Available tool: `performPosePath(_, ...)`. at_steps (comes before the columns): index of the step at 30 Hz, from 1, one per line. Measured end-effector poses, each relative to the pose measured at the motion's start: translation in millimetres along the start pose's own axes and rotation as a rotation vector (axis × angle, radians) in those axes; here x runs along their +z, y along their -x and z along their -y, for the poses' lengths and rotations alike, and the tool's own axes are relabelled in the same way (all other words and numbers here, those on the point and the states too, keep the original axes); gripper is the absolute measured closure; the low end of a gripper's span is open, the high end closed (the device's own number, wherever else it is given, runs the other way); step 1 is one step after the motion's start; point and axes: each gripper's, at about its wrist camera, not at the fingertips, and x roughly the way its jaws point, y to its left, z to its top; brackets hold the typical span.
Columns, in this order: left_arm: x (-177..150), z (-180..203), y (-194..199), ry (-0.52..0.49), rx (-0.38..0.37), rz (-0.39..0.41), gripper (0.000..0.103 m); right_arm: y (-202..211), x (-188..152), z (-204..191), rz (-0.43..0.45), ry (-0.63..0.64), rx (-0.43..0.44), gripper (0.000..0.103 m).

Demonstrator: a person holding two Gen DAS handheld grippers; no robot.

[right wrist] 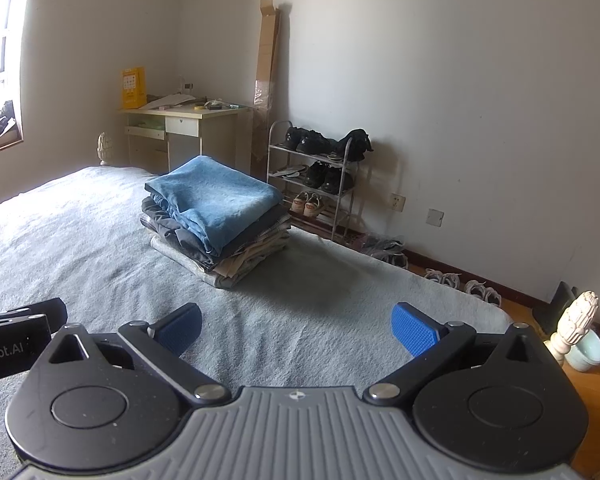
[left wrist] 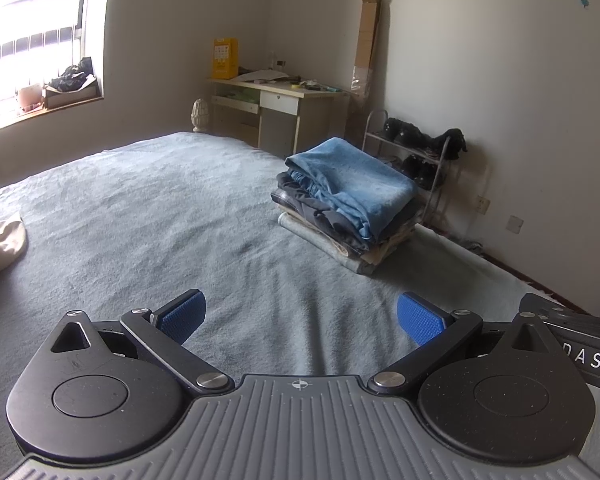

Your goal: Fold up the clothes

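Note:
A stack of folded clothes (left wrist: 348, 204) with a blue garment on top rests on the grey bedspread (left wrist: 148, 208), ahead and to the right of my left gripper (left wrist: 302, 316). That gripper is open, its blue pads wide apart over bare bedspread. In the right wrist view the same stack (right wrist: 216, 216) sits ahead and to the left of my right gripper (right wrist: 296, 326), also open with nothing between its fingers. A cream cloth (left wrist: 2, 244) lies at the bed's left edge. The right gripper's body (left wrist: 572, 332) shows at the left wrist view's right edge.
A desk (right wrist: 180, 128) with a yellow box stands beyond the bed. A shoe rack (right wrist: 316, 176) and a tall cardboard box (right wrist: 266, 68) line the wall on the right. Shoes (right wrist: 460, 284) lie on the floor; a carved bedpost (right wrist: 572, 328) stands at the bed's near right corner.

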Motion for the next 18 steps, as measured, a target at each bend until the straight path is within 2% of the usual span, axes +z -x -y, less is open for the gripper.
performPosePath(18,-0.9,-0.3,-1.7,0.000,0.008,-0.007,0.000,0.1,-2.3,-1.8,-0.005,0.005,0.002,0.000)
